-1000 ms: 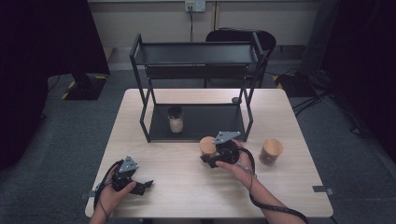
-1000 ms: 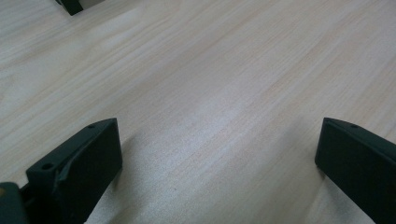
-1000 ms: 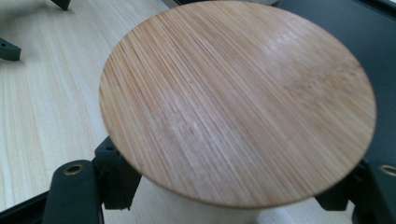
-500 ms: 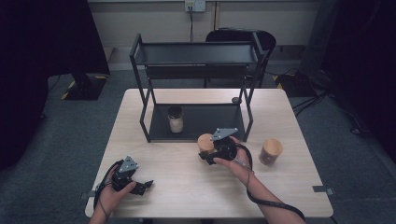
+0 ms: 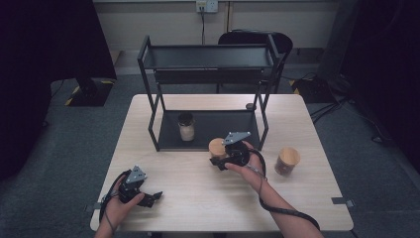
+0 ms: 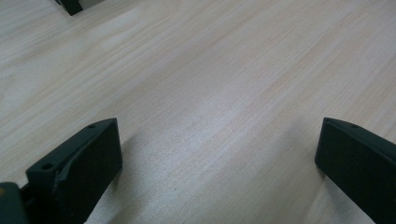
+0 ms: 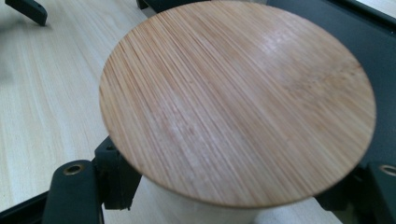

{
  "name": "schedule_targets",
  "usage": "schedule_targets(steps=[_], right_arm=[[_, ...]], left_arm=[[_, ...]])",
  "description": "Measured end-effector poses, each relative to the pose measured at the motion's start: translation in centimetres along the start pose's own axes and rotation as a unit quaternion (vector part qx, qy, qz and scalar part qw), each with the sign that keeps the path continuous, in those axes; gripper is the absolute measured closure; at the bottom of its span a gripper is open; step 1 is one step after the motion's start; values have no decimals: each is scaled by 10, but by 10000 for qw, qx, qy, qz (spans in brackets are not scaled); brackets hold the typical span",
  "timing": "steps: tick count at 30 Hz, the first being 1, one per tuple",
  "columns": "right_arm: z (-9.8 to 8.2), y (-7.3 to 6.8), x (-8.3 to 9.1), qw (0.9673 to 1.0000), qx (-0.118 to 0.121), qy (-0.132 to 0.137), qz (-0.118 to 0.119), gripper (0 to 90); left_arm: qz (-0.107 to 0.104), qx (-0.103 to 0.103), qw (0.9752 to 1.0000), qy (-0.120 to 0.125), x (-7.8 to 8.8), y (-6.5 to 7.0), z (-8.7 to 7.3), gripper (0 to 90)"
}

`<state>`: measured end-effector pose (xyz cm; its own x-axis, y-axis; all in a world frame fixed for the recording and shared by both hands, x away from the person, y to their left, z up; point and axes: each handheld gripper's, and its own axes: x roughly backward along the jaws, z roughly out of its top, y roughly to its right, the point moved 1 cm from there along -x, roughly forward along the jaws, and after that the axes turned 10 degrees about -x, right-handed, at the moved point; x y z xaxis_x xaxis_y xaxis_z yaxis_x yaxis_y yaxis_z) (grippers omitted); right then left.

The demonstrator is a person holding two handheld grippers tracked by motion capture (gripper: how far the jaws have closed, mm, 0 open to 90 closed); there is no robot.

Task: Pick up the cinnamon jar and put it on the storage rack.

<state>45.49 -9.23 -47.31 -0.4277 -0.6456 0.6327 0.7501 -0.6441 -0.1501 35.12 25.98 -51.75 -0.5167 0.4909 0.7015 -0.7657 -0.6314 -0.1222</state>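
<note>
Wooden table (image 5: 208,193): right gripper (image 5: 218,159) jaws clamp bamboo-lidded jar (image 7: 238,107); left gripper (image 5: 151,197) jaws spread, empty

I see the right gripper (image 5: 221,157) at the front edge of the black rack (image 5: 208,59), jaws around a wood-lidded jar (image 5: 216,147). Second lidded jar (image 5: 287,160) sits apart to its right. Dark-lidded jar (image 5: 186,126) on the rack's bottom shelf. Left gripper (image 5: 148,197) rests near the table's (image 5: 198,198) front left, jaws apart.
</note>
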Motion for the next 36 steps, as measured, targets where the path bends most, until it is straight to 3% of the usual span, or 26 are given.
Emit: schedule_targets(steps=[36], right_arm=[[22,10,-16,9998,-79,24,-190,250]], left_arm=[[1,-1,10000,0,0,0,0,2]])
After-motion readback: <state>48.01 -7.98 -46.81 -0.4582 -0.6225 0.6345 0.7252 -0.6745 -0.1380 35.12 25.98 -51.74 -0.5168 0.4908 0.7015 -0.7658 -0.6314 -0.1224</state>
